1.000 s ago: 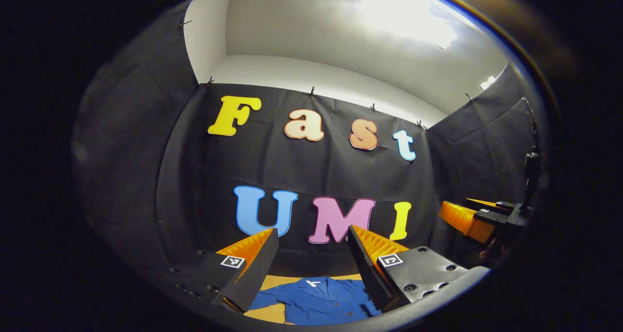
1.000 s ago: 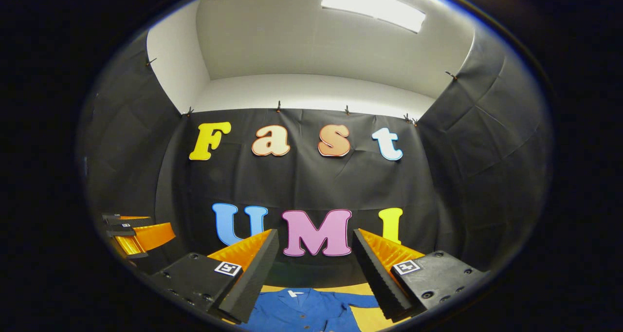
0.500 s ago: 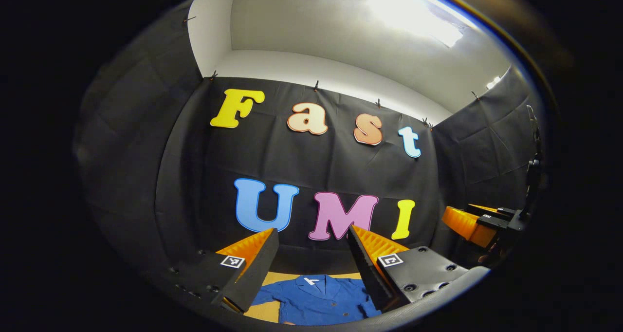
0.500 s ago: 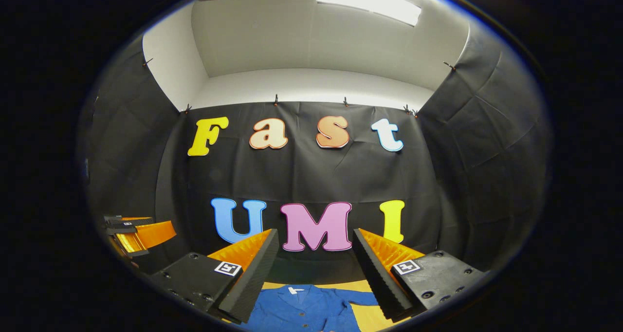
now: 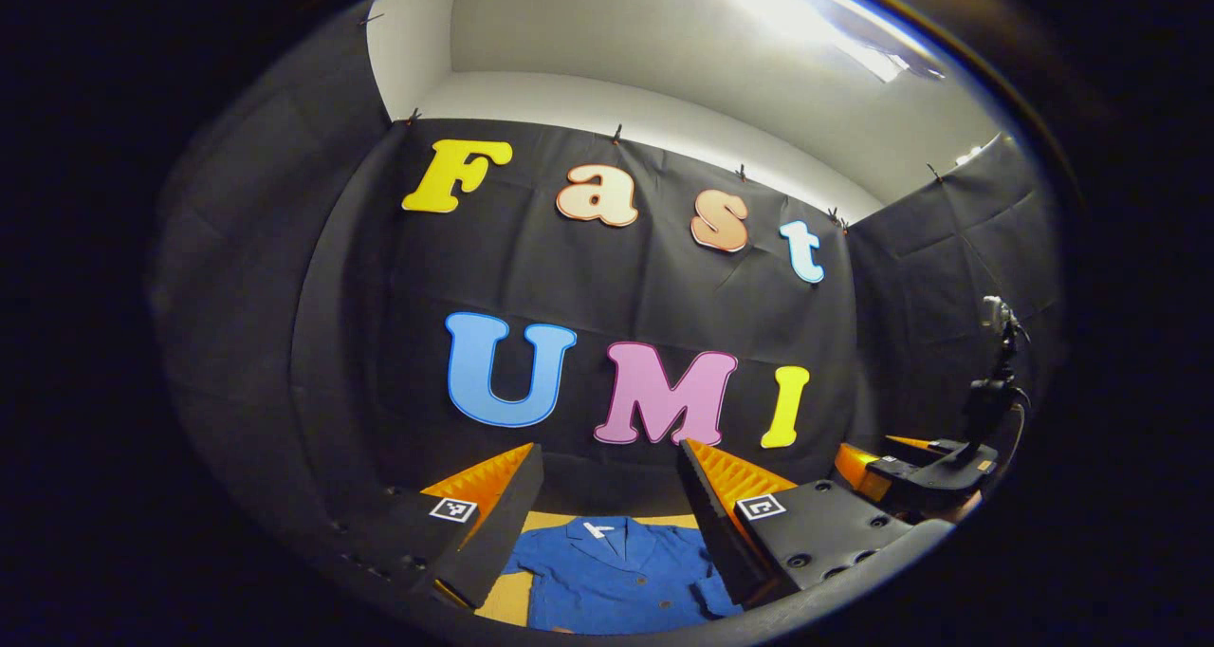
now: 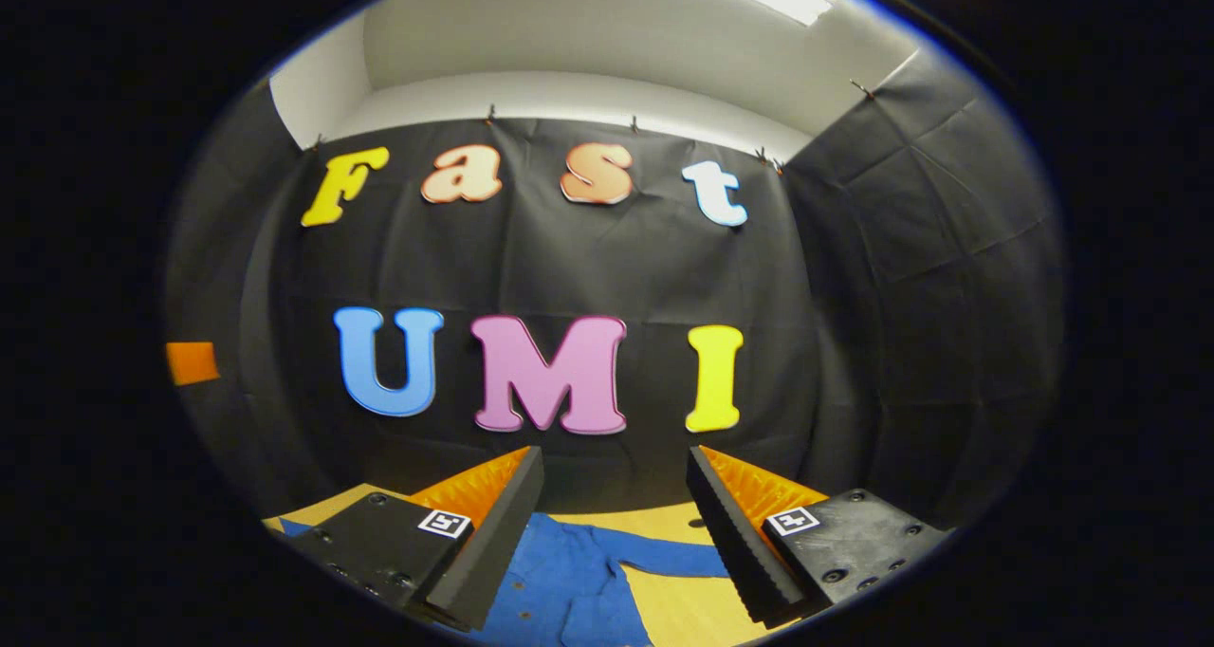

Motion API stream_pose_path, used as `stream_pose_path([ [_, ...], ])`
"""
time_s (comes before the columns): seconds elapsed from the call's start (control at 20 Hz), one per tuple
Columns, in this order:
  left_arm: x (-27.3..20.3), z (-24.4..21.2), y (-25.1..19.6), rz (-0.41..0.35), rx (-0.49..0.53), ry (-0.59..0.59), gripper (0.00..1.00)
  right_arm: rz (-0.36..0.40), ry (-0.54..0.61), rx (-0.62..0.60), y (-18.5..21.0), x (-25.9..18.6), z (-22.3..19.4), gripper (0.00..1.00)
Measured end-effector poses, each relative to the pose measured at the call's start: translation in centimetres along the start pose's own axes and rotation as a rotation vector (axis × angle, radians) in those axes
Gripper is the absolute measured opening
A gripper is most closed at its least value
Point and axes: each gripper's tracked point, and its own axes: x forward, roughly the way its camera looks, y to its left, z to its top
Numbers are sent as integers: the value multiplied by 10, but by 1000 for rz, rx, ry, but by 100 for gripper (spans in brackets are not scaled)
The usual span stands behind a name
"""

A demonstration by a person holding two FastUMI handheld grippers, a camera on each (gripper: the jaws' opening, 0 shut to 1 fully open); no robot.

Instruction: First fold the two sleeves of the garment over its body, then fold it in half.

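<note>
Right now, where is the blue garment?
The garment lies flat on the table, low in both gripper views between each gripper's open fingers, collar toward the back wall, one sleeve stretched out sideways.

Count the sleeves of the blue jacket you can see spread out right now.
1: a sleeve stretches sideways from the blue jacket across the table in the right gripper view. The other may be hidden behind the tool fingers.
</note>
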Motion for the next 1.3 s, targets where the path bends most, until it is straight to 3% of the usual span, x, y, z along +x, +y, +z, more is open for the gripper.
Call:
stream_pose_path([
  [0.25, 27, -8, -12, 11, 22, 25, 81, -107, 338, 52, -71, 47, -109, 97],
  [0.6, 64, -39, -40, 35, 21, 106, 82, -277, 702, 109, -185, 96, -265, 98],
  [0.85, 90, -59, -66, 37, 9, 162, 82, -363, 927, 89, -250, 126, -353, 98],
  [1.1, 104, -69, -88, 7, 33, 199, 82, -503, 1020, 253, -296, 136, -387, 100],
  [1.3, 112, -70, -94, -5, 65, 199, 82, -539, 1131, 341, -303, 127, -409, 99],
])
